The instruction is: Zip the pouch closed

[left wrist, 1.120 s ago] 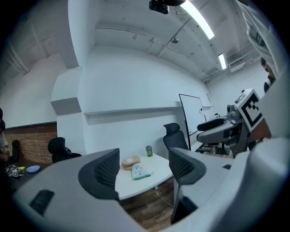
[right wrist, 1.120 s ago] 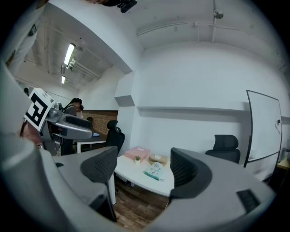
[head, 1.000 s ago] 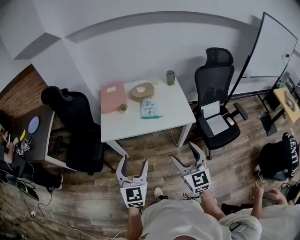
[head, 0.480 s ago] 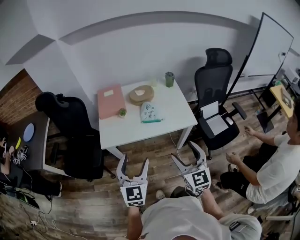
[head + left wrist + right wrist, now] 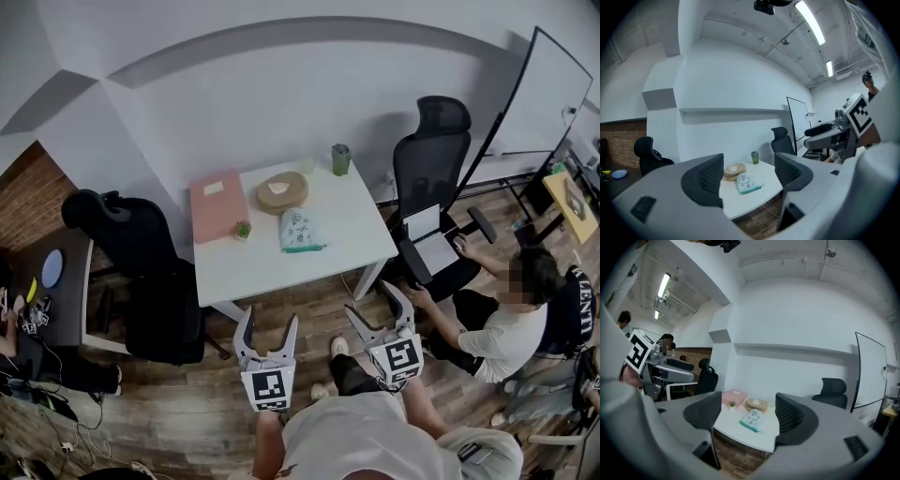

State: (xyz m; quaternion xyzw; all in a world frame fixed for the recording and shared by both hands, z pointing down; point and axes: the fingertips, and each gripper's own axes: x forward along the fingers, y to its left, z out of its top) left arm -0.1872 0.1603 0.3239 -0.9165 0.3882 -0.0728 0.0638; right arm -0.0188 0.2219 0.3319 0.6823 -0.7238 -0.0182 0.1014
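Note:
A pale pouch with small prints and a teal zip edge lies near the middle of the white table. It also shows between the jaws in the left gripper view as the pouch and in the right gripper view as the pouch. My left gripper is open and empty, held over the wood floor short of the table's near edge. My right gripper is open and empty too, off the table's near right corner. Neither touches the pouch.
On the table stand a pink box, a small potted plant, a round tan case and a green cup. Black office chairs flank the table. A person crouches at the right beside a whiteboard.
The view has shifted slightly toward the table. The person at the right has moved from sitting upright to crouching low near the right chair. Both grippers hold their places, open.

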